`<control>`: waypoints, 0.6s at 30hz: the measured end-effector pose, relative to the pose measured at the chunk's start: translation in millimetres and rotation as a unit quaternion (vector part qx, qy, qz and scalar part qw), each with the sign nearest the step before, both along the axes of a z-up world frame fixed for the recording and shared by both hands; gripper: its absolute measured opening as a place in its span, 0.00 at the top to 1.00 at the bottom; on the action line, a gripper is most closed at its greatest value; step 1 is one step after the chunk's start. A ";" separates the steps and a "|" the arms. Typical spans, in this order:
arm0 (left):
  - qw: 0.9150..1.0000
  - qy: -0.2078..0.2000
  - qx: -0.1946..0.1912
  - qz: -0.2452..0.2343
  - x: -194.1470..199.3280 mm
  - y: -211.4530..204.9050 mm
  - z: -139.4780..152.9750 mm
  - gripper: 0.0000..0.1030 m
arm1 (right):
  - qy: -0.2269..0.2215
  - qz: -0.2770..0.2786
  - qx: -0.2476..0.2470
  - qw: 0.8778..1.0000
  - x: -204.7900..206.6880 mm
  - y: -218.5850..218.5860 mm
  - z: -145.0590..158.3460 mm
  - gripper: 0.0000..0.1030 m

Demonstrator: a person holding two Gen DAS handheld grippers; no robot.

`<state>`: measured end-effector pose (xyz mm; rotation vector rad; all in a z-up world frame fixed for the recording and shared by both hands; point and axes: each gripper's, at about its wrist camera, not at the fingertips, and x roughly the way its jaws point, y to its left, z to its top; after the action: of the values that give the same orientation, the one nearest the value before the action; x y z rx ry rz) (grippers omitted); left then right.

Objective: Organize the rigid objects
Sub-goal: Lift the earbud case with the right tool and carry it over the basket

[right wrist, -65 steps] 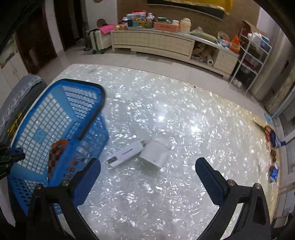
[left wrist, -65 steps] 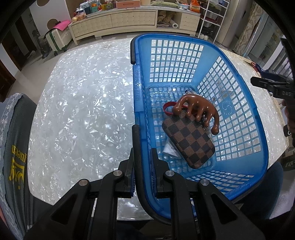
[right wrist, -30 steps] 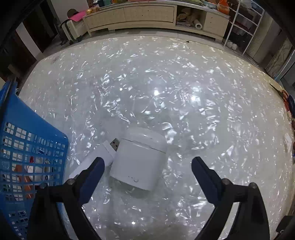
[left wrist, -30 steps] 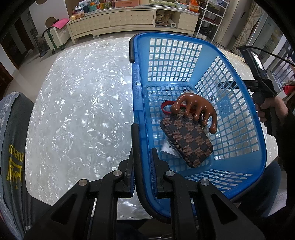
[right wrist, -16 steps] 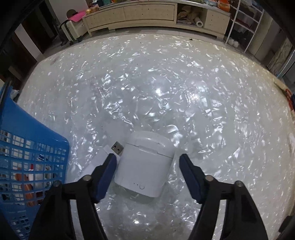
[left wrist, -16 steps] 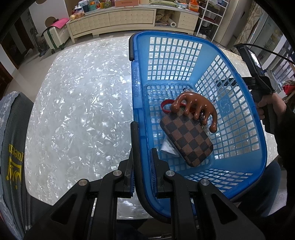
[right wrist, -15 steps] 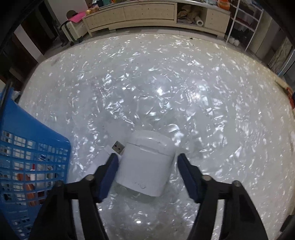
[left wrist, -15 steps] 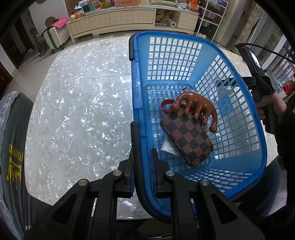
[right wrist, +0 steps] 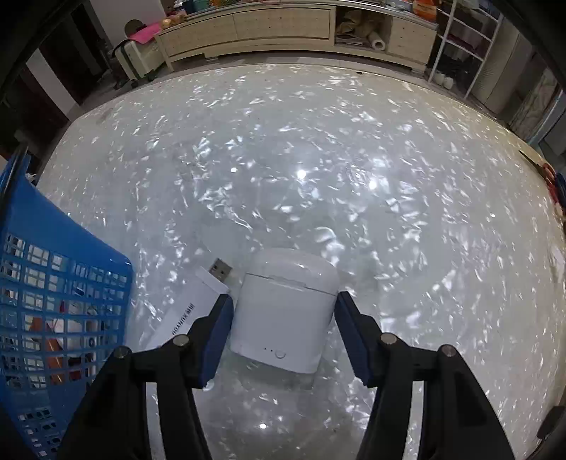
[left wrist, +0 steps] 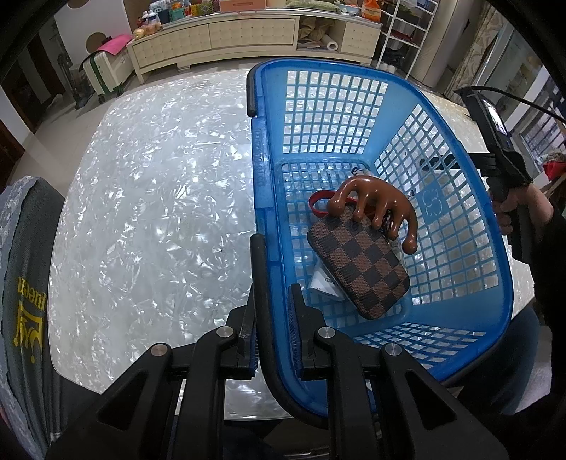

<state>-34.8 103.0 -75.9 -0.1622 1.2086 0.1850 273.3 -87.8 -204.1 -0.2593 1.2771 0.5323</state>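
Observation:
A blue mesh basket (left wrist: 260, 159) stands on the pearly white table (left wrist: 152, 212). My left gripper (left wrist: 272, 300) is shut on its black handle (left wrist: 260, 269) at the near rim. Inside lie a brown checkered wallet (left wrist: 357, 262), a brown claw-shaped comb (left wrist: 375, 208) and a red ring (left wrist: 316, 205). In the right wrist view, a white rounded case (right wrist: 286, 300) sits between the pads of my right gripper (right wrist: 283, 308), which press on both its sides. A white USB stick (right wrist: 191, 308) lies just left of it, beside the basket (right wrist: 53, 247).
A small white packet (left wrist: 323, 283) pokes out under the wallet. Red-handled items (right wrist: 546, 170) lie at the table's far right edge. Beyond the table stand a cream sideboard (right wrist: 283, 28), a white wire shelf (right wrist: 467, 46) and a suitcase (left wrist: 106, 70). A grey sleeve (left wrist: 24, 283) is at left.
My right gripper came down over the white case and its jaws narrowed from wide apart onto the case's sides. The left gripper and the basket have not moved.

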 end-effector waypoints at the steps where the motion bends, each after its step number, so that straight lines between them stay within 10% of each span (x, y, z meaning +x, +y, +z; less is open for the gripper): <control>1: 1.000 0.000 0.000 0.000 -0.1 -0.2 0.0 0.85 | 0.003 -0.002 0.003 1.000 -2.2 -3.2 0.2 0.45; 18: 1.000 0.000 0.001 -0.004 0.0 0.4 0.6 0.85 | -0.003 -0.008 0.025 1.000 -40.3 -56.6 38.2 0.45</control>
<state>-34.8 103.4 -75.3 -0.1567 1.2086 0.1794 233.0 -144.3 -166.0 -0.2079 1.2582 0.5485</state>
